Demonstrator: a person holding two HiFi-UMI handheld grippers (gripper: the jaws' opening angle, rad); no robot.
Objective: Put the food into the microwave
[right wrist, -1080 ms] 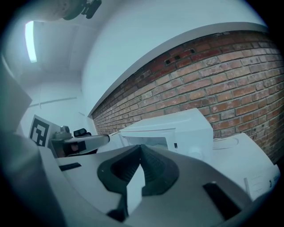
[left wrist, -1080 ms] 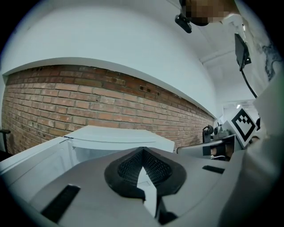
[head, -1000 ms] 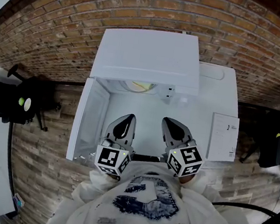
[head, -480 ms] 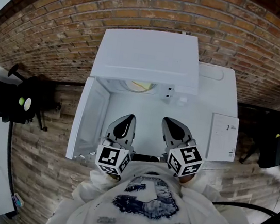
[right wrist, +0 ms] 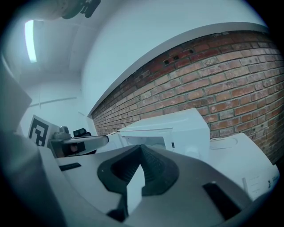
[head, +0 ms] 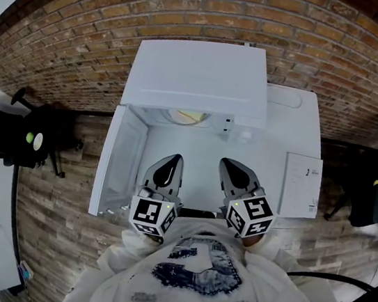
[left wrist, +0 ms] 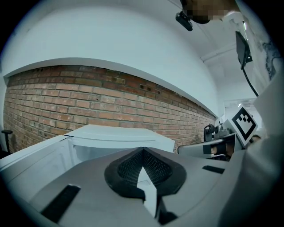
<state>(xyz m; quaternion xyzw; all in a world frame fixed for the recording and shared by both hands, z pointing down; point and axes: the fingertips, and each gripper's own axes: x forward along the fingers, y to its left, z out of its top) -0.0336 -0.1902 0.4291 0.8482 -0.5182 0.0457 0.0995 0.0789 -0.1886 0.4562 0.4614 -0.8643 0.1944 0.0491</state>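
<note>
Nothing has moved since a second ago. Left gripper (head: 175,157) and right gripper (head: 224,162) hover before the open microwave (head: 200,78), jaws closed and empty. Food (head: 188,116) sits inside it.

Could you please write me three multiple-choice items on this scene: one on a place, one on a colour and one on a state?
1. Where does the paper lie?
A. on the table, right of the microwave
B. inside the microwave
C. on the floor

2. What colour is the microwave?
A. black
B. red
C. white

3. How is the microwave's door?
A. open
B. shut
C. missing

Key:
1 A: it lies flat on the table's right part.
2 C: its whole casing is white.
3 A: it is swung out to the left, and the inside shows.
</note>
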